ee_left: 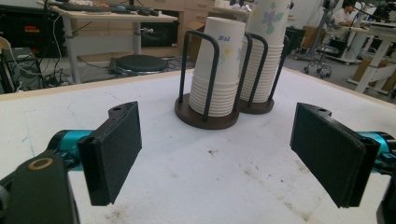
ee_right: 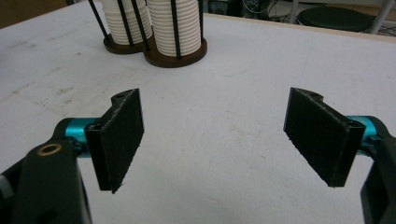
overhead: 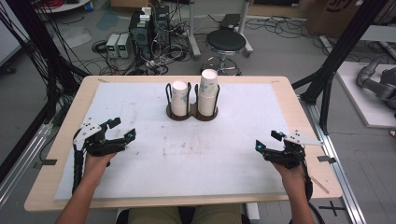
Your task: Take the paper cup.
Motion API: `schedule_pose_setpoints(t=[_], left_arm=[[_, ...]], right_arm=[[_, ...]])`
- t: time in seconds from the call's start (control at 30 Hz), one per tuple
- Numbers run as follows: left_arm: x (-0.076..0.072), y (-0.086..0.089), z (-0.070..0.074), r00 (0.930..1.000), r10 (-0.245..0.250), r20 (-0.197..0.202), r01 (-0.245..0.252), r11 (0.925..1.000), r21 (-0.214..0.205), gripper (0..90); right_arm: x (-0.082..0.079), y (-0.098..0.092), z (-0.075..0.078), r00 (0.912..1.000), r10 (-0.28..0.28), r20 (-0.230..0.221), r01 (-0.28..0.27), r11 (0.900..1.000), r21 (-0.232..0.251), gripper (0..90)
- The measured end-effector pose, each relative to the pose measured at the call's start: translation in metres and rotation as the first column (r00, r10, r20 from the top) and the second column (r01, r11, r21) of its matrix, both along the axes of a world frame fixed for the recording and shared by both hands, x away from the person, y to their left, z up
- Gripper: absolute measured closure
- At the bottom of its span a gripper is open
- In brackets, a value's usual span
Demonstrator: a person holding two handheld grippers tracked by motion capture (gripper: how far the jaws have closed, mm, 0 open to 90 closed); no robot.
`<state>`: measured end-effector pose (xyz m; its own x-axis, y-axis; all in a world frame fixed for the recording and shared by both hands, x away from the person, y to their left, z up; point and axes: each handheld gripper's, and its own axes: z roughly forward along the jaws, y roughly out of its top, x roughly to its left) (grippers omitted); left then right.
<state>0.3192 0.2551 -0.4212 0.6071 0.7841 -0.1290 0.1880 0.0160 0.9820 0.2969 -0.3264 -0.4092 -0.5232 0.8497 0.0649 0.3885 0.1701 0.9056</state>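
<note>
Centrally, at the counter's [overhead: 285, 93] far edge: one dark two-ring cup holder [overhead: 192, 114], its long axis running left to right, carrying two upright stacks of paper cups [overhead: 208, 92]. Left claw [overhead: 122, 129] and right claw [overhead: 267, 140], jaws apart, empty, near corners. White stained mat [overhead: 187, 154]; stool [overhead: 226, 42] and cabling beyond.
</note>
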Motion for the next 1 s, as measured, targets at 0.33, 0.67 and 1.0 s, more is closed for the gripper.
schedule_pose_setpoints(t=[0.33, 0.67, 1.0], left_arm=[[0.004, 0.000, -0.002, 0.9999, 0.007, -0.012, -0.007, 0.9999, -0.013, 16.6], [0.004, -0.005, 0.006, 0.9995, -0.031, 0.001, 0.031, 0.9992, -0.027, 16.6], [0.037, -0.025, 0.038, 0.9978, -0.062, 0.020, 0.063, 0.9979, -0.015, 16.5]], right_arm=[[-0.001, -0.001, -0.001, 1.0000, -0.001, -0.005, 0.001, 0.9999, 0.010, 20.7], [-0.004, 0.000, 0.002, 1.0000, 0.005, -0.001, -0.005, 0.9998, 0.017, 20.7], [-0.003, 0.005, 0.005, 0.9998, 0.022, 0.001, -0.022, 0.9996, 0.017, 20.7]])
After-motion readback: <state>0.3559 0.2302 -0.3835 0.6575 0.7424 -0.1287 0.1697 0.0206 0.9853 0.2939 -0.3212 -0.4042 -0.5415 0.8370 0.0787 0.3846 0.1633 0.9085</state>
